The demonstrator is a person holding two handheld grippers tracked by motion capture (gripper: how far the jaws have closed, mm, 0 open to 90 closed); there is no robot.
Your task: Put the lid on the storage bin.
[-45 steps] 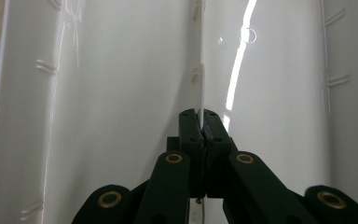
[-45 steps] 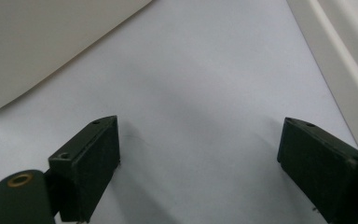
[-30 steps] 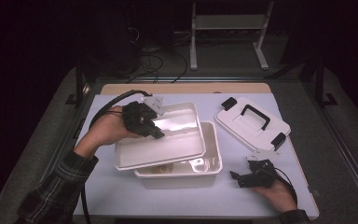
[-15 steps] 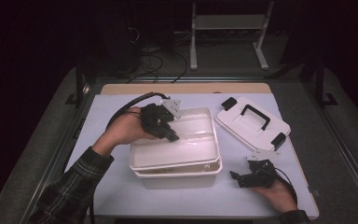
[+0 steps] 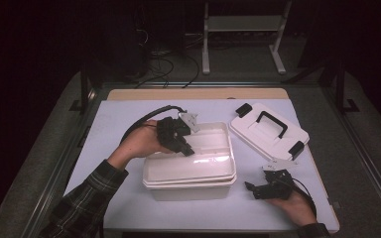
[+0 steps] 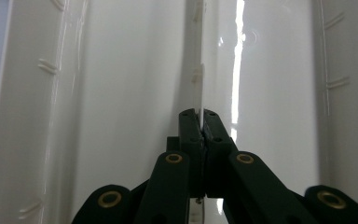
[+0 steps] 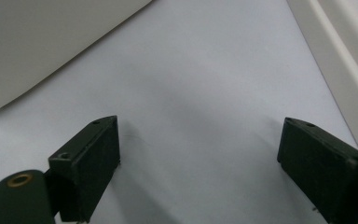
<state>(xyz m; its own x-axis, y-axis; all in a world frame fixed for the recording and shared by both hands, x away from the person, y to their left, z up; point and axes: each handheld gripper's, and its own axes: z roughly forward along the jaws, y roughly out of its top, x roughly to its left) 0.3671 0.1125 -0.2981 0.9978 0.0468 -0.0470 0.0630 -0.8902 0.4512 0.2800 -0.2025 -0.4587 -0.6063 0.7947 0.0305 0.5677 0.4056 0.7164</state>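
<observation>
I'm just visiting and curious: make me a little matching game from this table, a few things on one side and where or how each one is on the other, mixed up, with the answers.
Things:
1. inner tray
2. lid with black handle
3. left hand-held gripper
4. right hand-held gripper

Places or states:
A. jaws wide apart, low over the table cover
B. lying flat on the table to the right of the box
C. sitting on top of the white box
D. jaws pinched on the tray's thin centre rib

Pairs: 1-C, 2-B, 3-D, 4-A
</observation>
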